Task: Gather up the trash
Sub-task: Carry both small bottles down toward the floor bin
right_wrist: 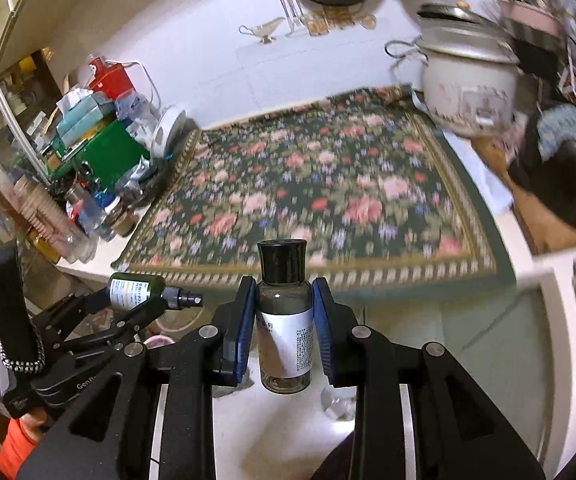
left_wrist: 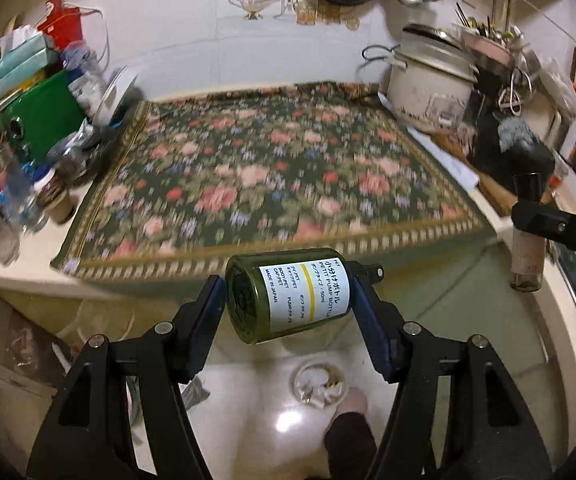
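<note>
Gripping the green pump bottle [left_wrist: 288, 295] sideways, my left gripper [left_wrist: 288, 300] hangs before the floral cloth [left_wrist: 272, 168]. My right gripper [right_wrist: 284, 320] pinches a clear black-capped bottle [right_wrist: 284, 320] upright (label facing me), off the counter.

left gripper [left_wrist: 288, 304]: fingers clamped (angled downward) | right gripper [right_wrist: 284, 316]: fingers clamped, narrower gap

We could not read the small print on the clear bottle's label [right_wrist: 288, 340]. The floral cloth [left_wrist: 272, 176] was smeared by blur. The pile of clutter [left_wrist: 28, 128] at the counter's left edge blurred beyond naming.
</note>
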